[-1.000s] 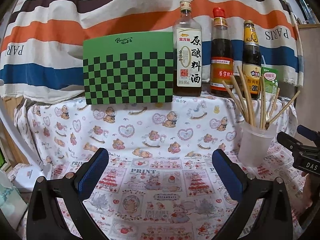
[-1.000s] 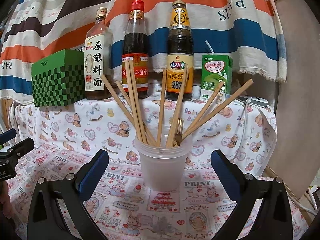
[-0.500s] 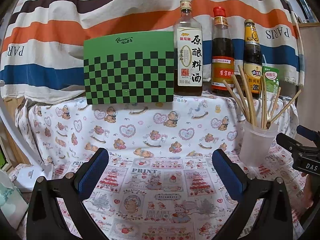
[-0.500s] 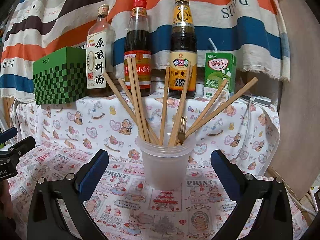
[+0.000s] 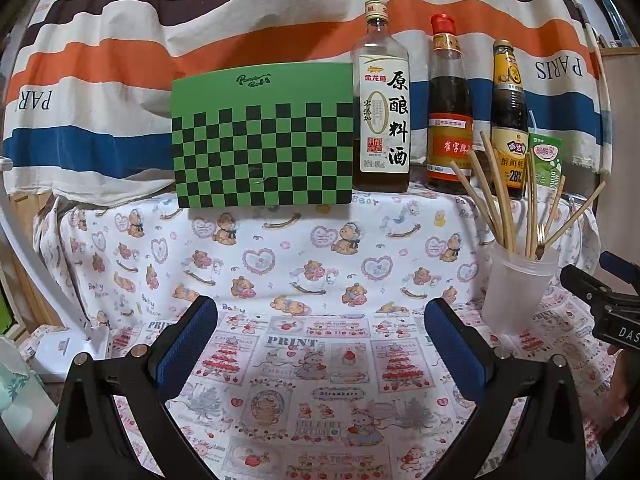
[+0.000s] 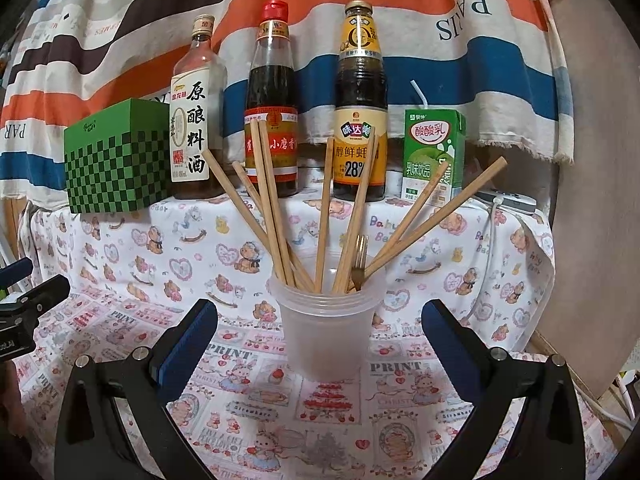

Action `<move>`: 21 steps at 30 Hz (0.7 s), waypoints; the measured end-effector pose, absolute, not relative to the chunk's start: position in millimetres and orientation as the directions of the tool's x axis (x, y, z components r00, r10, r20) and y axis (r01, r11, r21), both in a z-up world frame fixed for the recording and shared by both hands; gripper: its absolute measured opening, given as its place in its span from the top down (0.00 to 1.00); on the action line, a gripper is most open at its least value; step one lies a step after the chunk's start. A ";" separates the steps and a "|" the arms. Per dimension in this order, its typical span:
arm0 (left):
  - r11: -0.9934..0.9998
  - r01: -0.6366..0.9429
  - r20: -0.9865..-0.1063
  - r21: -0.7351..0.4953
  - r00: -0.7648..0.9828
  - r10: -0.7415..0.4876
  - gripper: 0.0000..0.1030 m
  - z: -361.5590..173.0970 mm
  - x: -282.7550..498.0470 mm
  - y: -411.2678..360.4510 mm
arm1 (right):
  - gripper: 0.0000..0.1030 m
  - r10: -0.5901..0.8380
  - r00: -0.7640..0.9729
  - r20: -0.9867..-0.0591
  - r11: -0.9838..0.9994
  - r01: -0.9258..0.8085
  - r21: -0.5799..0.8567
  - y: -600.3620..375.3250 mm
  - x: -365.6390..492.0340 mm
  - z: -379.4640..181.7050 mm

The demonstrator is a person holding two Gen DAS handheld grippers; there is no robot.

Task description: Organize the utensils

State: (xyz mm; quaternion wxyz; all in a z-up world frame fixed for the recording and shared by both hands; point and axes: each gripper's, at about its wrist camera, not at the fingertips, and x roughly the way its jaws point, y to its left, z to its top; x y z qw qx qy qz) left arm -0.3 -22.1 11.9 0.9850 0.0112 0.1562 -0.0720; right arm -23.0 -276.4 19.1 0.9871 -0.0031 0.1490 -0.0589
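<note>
- Right hand-held gripper (image 6: 320, 332) — fingers spread apart, gripping nothing; plastic cup (image 6: 326, 328) stands between them at 12 o'clock, holding chopsticks (image 6: 272, 208) and a fork (image 6: 359, 260).
- Left hand-held gripper (image 5: 320, 332) — also apart, over the table (image 5: 312, 344); cup at 2 o'clock.

The translucent frosted plastic cup (image 6: 326, 332) looks matt and smooth, holding pale bare-wood chopsticks (image 6: 272, 208) and 1 shiny metal fork (image 6: 359, 264). The printed cotton-like tablecloth (image 6: 224, 396) is soft and matt, while the 3 glass sauce bottles (image 6: 274, 96) gleam with glossy paper labels.
</note>
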 end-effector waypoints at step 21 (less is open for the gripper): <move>0.993 0.120 -0.310 0.004 0.944 -0.113 0.00 11.8 0.4 -21.1 | 0.00 -0.116 0.949 -0.295 0.993 0.114 -0.023 -276.1 -23.5 19.3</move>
